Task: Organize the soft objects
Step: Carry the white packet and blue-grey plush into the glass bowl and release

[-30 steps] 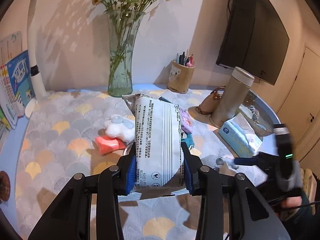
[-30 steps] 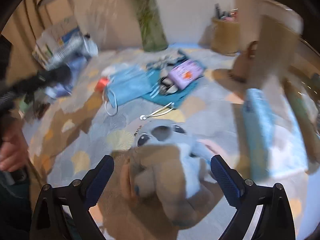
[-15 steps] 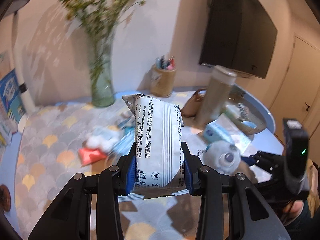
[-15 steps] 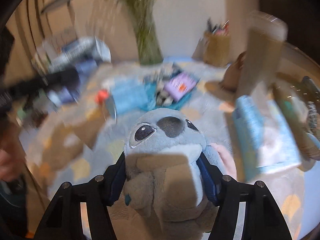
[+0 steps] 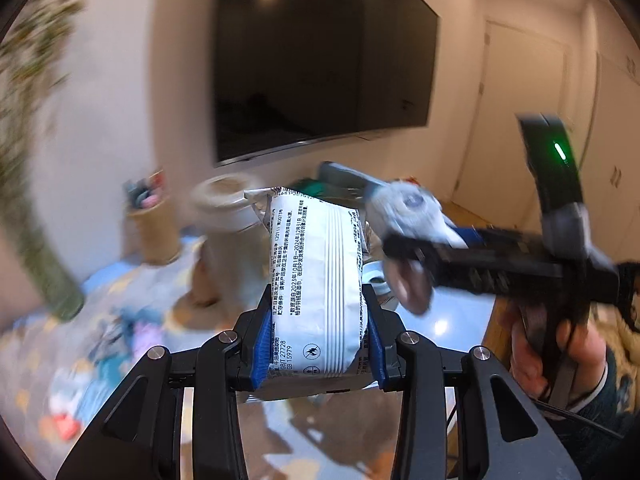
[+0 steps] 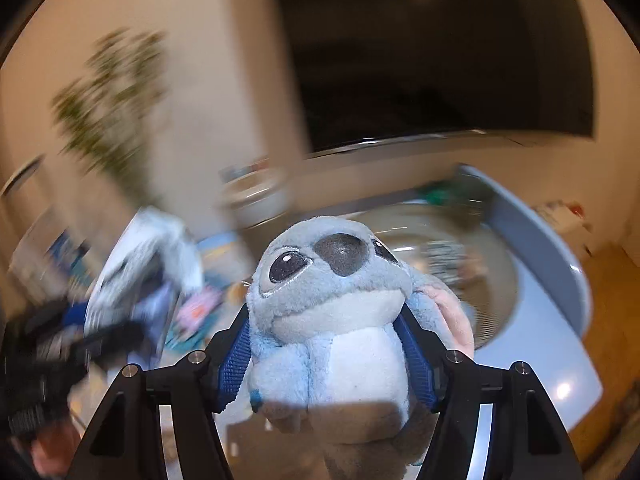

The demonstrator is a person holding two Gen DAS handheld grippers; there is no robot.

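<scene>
We see warm, fairly dim indoor light in both views. Ceiling spots glare back from the dark television (image 5: 320, 68), one bright dot in the left wrist view and two in the right. Heavy motion blur smears both backgrounds: the flowers (image 6: 112, 96), the pen cup (image 5: 154, 220) and the clutter on the table (image 5: 120, 320) lose their edges. Only what sits closest stays sharp, the white packet (image 5: 320, 292) with readable print and the plush toy (image 6: 336, 308), whose lower half falls in shadow. The right gripper (image 5: 404, 248) streaks across the left view. Fisheye bending curves the walls, and black vignette rings the corners.
</scene>
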